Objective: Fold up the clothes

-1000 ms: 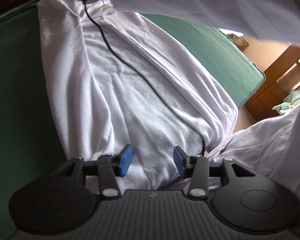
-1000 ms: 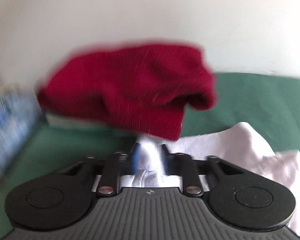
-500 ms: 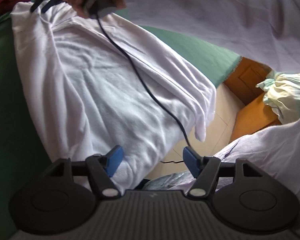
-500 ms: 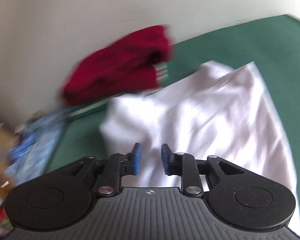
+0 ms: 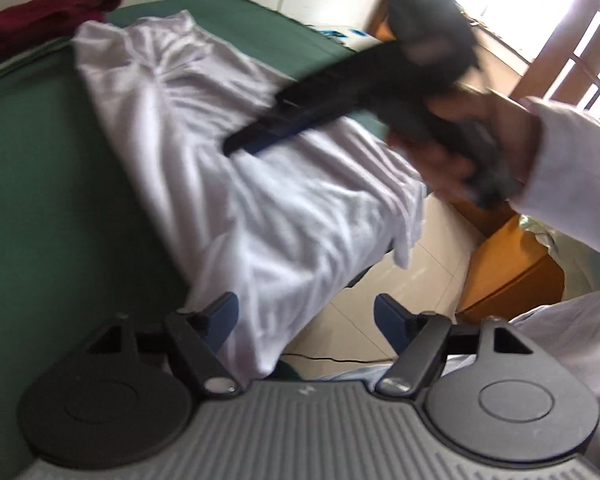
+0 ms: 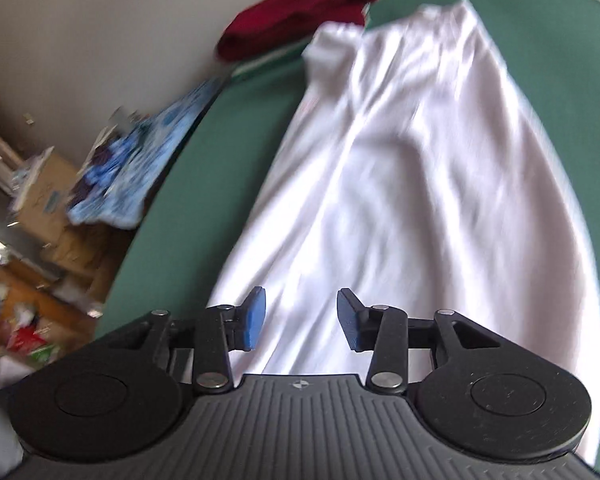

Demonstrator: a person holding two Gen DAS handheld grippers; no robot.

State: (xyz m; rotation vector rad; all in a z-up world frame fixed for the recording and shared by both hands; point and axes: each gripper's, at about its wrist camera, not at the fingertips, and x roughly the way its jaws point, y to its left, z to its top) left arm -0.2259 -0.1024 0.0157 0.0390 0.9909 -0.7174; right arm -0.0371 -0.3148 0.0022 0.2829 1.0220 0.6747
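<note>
I see the white garment [image 5: 236, 168] spread flat along the green table [image 5: 48, 184], its near hem hanging off the table's edge, with a folded dark red garment [image 6: 304, 12] at the table's far end. My left gripper [image 5: 306, 320] hovers at that hem, its jaws just opened wide, pressing nothing. My right gripper [image 6: 300, 318] hangs over the white cloth, jaws just parted and empty, blurred in the left view.

Daylight floods in through a glaring, overexposed window [image 5: 572, 20] at upper right. Both fisheye views bend at the edges. Motion blur smears the white garment [image 6: 412, 184].
</note>
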